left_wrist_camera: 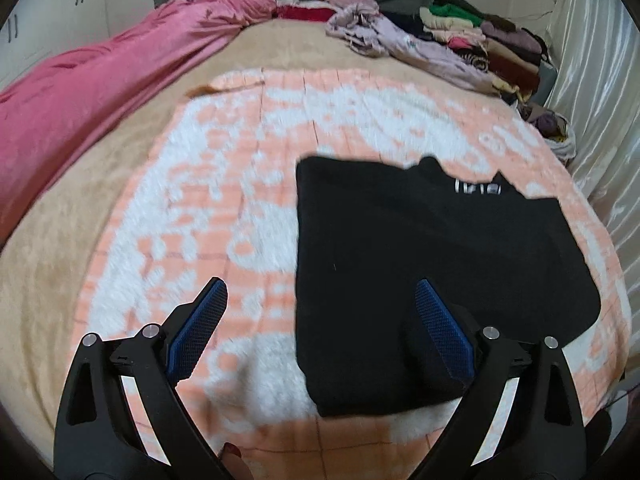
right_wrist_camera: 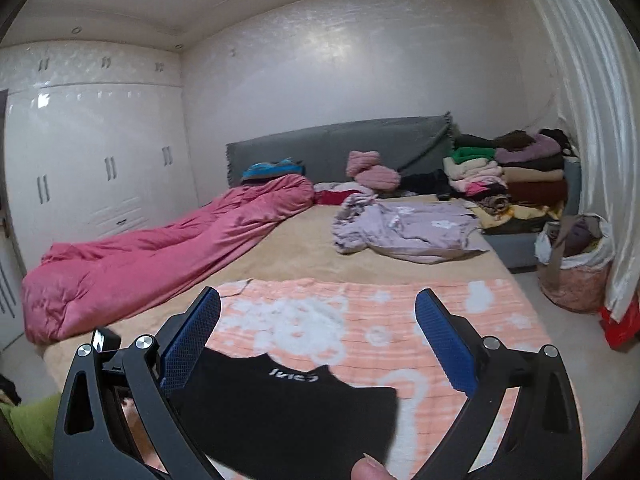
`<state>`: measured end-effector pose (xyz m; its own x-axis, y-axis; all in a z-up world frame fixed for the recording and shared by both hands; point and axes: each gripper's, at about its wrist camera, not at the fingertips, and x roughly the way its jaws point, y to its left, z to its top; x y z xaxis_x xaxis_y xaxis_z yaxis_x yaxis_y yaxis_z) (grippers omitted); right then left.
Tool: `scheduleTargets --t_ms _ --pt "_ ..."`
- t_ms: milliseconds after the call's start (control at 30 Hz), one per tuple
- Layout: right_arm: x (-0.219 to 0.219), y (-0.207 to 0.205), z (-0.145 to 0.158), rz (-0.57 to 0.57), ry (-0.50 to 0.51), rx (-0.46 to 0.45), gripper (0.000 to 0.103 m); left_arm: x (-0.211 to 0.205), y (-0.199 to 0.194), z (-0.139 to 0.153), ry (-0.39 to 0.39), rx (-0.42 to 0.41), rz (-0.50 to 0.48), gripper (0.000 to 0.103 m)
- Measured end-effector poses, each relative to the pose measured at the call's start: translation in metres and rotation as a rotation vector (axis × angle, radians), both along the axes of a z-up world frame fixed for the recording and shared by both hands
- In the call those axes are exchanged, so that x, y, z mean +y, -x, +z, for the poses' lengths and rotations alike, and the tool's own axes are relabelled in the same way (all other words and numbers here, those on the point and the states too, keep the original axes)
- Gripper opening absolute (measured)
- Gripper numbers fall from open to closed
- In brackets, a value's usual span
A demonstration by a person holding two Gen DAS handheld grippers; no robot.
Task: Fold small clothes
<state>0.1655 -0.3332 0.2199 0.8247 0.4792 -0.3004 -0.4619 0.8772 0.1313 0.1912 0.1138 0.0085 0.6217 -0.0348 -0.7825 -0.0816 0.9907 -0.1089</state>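
We hold our left gripper (left_wrist_camera: 320,320), a black two-finger tool with blue textured pads, low in the left wrist frame, its jaws spread wide with nothing between them. Its left finger (left_wrist_camera: 200,332) rises from the lower left, its right finger (left_wrist_camera: 444,332) from the lower right, both angled inward toward the centre. A fingertip of ours (left_wrist_camera: 236,460) shows at the bottom edge, just left of centre.

Our right gripper (right_wrist_camera: 318,324), of the same black-and-blue build, likewise stands wide apart and grips nothing. One of our fingertips (right_wrist_camera: 370,468) shows at the bottom centre of the right wrist frame.
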Motion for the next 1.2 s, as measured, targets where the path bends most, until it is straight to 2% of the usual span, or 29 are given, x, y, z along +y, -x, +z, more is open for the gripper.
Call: scheduleTargets --t_ms 200,433,600,967,1200 --pt "0.073 -0.008 -0.033 0.167 0.025 0.069 0.097 0.017 -0.017 0.012 0.009 0.001 0.021 0.088" --pt "0.186 -0.012 -0.122 0.358 0.148 0.237 0.097 0.032 -0.043 0.002 0.062 0.048 0.034 0.089" --pt "0.230 -0.001 -0.179 0.412 0.239 0.324 0.097 0.037 -0.057 -0.007 0.074 0.070 0.035 0.089" --pt "0.279 0.023 -0.244 0.413 0.442 0.277 0.097 0.029 -0.075 -0.021 0.061 0.093 0.017 0.089" --pt "0.297 0.027 -0.269 0.384 0.574 0.188 0.097 0.023 -0.086 -0.028 0.051 0.108 0.002 0.089"
